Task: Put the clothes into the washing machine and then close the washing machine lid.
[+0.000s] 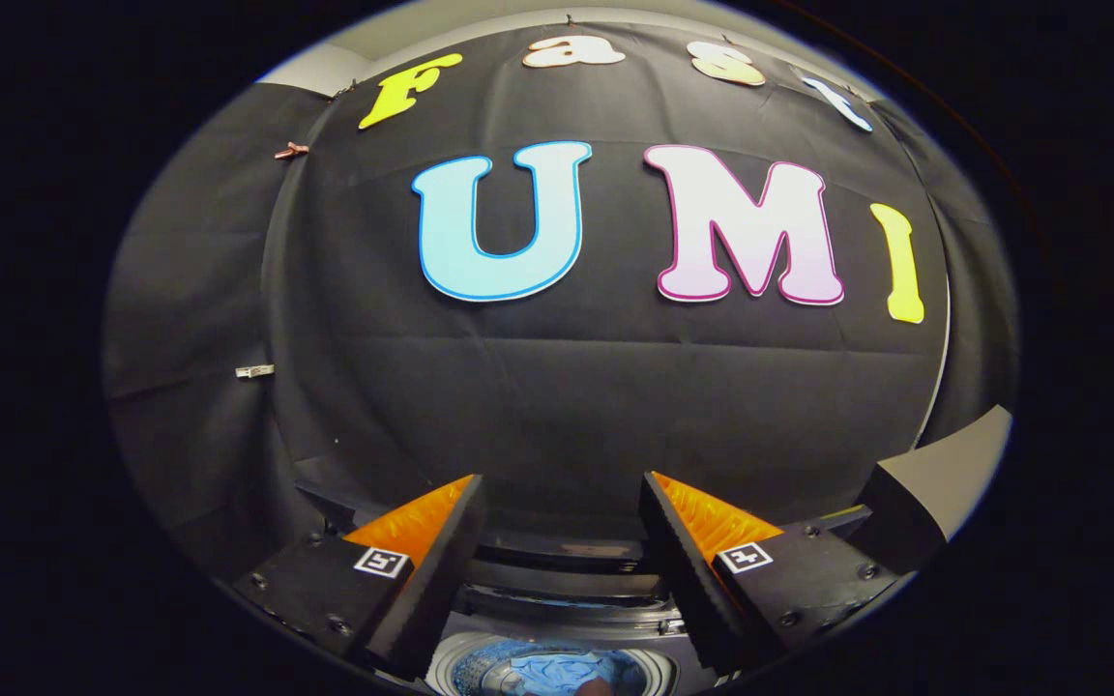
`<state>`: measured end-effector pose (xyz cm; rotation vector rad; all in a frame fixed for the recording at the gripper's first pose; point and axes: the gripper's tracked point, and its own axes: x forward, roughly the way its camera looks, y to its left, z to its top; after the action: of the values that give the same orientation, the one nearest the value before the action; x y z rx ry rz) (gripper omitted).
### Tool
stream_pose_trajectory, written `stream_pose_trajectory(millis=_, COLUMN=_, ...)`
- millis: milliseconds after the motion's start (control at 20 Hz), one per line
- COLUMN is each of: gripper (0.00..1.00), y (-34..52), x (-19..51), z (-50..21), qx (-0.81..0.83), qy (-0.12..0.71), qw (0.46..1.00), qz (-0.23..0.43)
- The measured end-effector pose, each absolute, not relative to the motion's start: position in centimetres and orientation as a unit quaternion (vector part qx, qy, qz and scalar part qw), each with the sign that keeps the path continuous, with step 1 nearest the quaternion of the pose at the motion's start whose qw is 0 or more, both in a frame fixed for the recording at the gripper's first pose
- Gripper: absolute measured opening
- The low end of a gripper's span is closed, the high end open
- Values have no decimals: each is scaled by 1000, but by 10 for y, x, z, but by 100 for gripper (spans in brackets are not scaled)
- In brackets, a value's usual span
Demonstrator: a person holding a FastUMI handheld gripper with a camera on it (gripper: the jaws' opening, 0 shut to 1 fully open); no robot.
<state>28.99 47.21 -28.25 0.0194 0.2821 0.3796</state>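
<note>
Booth w/ black cloth wall [557, 387]: a handheld gripper [562, 498] is hovering above a top-loading washing machine [557, 590], fingers spread wide apart and pinching nothing.

Far left, two small clips [254, 371] are pinning the cloth to the wall, one higher up, one lower down. Nearer, the left finger [431, 551] is pointing fwd, a small square black-and-white marker tag [381, 562] sitting on its base; the tag carries a coded pattern, no readable words.

Between the fingers and just below them, the machine's round drum opening [557, 672] is showing, lid not closed over it. Blue clothes [567, 672] are lying crumpled inside the drum. The machine's dark back panel is stretching across the gap between the fingers, just beyond the drum; no brand or lettering on it is legible.

To the right, the right finger [688, 546] is mirroring the left, w/ its own square marker tag [745, 557]. Far right, a grey slanted panel [949, 474] is standing beside that finger; can't tell what it belongs to.
</note>
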Motion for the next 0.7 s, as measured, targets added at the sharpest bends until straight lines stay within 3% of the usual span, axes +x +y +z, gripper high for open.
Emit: stream_pose_trajectory(millis=700, gripper=99, y=457, x=221, z=-295, qx=-4, qy=195, qw=969, qz=152)
